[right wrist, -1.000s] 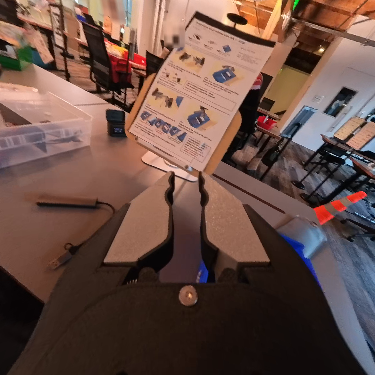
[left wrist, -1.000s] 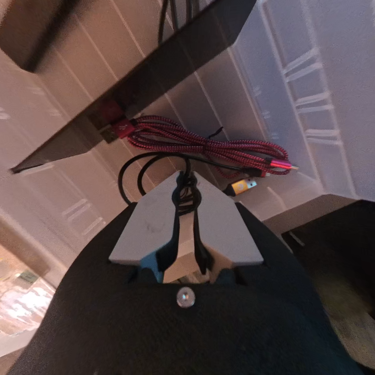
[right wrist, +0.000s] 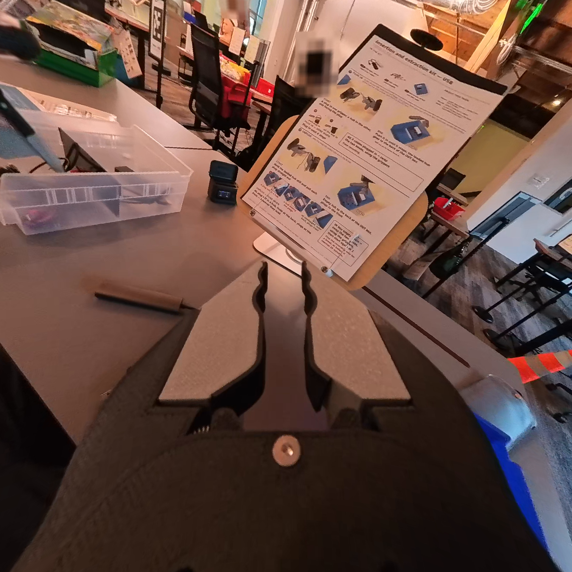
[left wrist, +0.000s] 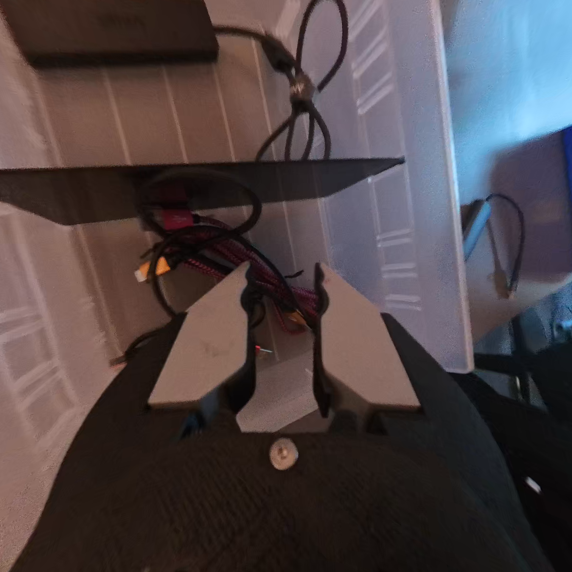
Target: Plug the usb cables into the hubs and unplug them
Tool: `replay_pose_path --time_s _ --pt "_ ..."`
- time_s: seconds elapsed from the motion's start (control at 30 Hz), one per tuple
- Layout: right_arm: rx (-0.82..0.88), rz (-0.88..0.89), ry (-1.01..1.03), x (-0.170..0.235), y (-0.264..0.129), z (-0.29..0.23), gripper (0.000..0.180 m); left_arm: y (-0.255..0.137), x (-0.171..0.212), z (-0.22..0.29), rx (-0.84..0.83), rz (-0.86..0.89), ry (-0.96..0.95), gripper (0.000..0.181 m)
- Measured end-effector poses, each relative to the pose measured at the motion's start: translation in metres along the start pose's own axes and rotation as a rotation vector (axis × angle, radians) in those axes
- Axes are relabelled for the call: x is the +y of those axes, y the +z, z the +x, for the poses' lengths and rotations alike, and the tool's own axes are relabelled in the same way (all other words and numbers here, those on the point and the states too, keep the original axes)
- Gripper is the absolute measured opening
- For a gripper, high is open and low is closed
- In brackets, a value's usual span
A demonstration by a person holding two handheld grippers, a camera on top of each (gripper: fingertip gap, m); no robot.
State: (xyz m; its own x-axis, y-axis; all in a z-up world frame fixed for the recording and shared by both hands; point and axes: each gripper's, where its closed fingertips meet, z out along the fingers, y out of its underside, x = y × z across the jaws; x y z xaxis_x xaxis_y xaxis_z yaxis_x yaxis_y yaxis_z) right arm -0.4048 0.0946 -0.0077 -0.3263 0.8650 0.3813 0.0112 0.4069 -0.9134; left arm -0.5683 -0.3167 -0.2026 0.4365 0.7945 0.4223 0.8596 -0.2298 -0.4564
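- Evidently, on the grey counter [right wrist: 154, 253] no plugging is under way. As far as the views show, no cable is seated in a hub.
- The clear plastic box [right wrist: 93, 198] stands at the left of the counter. A black divider [left wrist: 278, 176] splits it into compartments, and it holds most of the task's things.
- The instruction sheet on its stand [right wrist: 356, 161] rises beyond the right gripper and plays no part now.
- The left gripper [left wrist: 283, 269] hangs over the box's near compartment with its jaws well apart. It is released, and a loop of black cable lies against the inner side of one finger without being pinched.
- The right gripper [right wrist: 283, 267] hovers above bare counter, parted and empty, well apart from the box.
- A dark hub [left wrist: 117, 34] lies in the far compartment, and its own lead, tied into a bundle [left wrist: 303, 93], trails over the divider.
- A slim hub [right wrist: 139, 298] lies loose on the counter between the box and the right gripper, with nothing visibly plugged into it.
- The red braided cable [left wrist: 216, 260] is heaped in the near compartment, tangled with a thin black cable [left wrist: 247, 204].
- Its red plug [left wrist: 176, 218] rests against the divider, and blur hides whether it sits in any port.
- An orange plug [left wrist: 154, 267] lies free beside the heap.
- So I judge that picking a plug, holding a hub, inserting and pulling out all remain to be done.
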Motion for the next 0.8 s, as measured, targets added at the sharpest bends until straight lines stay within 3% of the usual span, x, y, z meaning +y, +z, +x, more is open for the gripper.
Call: replay_pose_path --time_s 0.07,0.2,0.43,0.6,0.7,0.8 --pt "0.007 -0.007 0.004 0.003 -0.001 0.003 0.019 0.011 0.009 0.003 0.011 -0.066 0.043 0.006" --pt "0.016 -0.007 0.010 0.004 -0.005 0.008 0.019 -0.001 0.001 0.011 0.022 -0.028 0.084 0.003" --pt "0.002 -0.004 0.007 0.002 -0.005 0.003 0.018 -0.077 -0.033 0.046 0.035 0.159 0.195 0.000" --pt "-0.053 -0.009 -0.009 -0.001 0.000 -0.017 0.019 -0.131 -0.046 0.127 0.191 0.361 0.367 0.000" --pt "-0.222 0.019 0.029 -0.007 0.007 -0.056 0.029 -0.138 -0.030 0.185 0.271 0.415 0.505 0.000" --pt "-0.565 0.092 0.134 -0.025 0.003 -0.124 0.041 -0.122 -0.005 0.243 0.399 0.452 0.607 0.000"
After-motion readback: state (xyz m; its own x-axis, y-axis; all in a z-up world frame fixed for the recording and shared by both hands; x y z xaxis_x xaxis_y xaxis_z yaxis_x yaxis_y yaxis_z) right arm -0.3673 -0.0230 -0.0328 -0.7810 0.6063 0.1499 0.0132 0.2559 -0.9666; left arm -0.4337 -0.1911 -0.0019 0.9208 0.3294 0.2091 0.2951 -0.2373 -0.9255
